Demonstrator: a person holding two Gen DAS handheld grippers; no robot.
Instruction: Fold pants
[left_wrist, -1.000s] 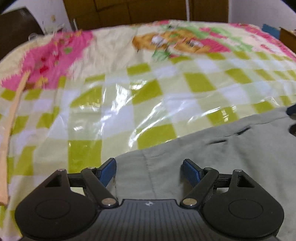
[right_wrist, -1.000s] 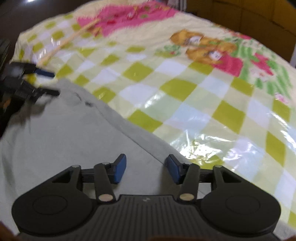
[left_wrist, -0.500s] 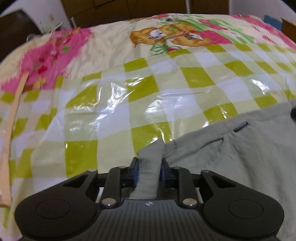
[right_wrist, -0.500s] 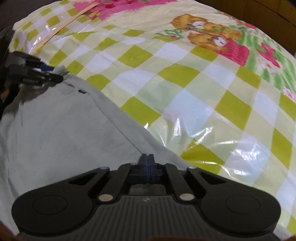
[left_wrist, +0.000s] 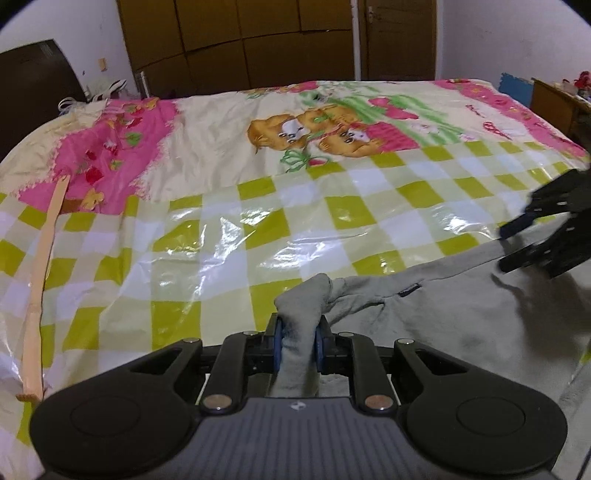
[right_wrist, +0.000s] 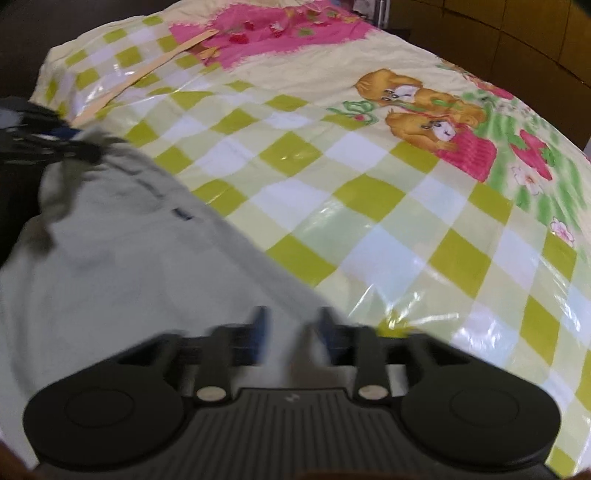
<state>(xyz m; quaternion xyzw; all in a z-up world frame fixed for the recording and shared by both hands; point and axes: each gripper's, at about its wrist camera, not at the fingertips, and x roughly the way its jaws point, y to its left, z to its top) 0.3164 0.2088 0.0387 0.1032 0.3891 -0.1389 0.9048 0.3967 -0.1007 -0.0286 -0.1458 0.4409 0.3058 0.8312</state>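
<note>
Grey pants (left_wrist: 461, 317) lie on the bed's near side, also in the right wrist view (right_wrist: 122, 266). My left gripper (left_wrist: 298, 345) is shut on a bunched corner of the pants' edge and holds it lifted. My right gripper (right_wrist: 293, 334) is blurred; its blue pads stand apart with grey cloth between them. It also shows at the right edge of the left wrist view (left_wrist: 517, 243), at the pants' far edge, jaws apart. The left gripper shows at the left of the right wrist view (right_wrist: 55, 144).
The bed carries a glossy plastic sheet with green checks, pink patches and cartoon bears (left_wrist: 295, 221). A long pale wooden stick (left_wrist: 40, 280) lies along its left side. Brown wardrobes (left_wrist: 258, 40) stand behind the bed.
My left gripper closed on the pants' edge and has lifted it. My right gripper was shut half a second ago and now has its pads apart.
</note>
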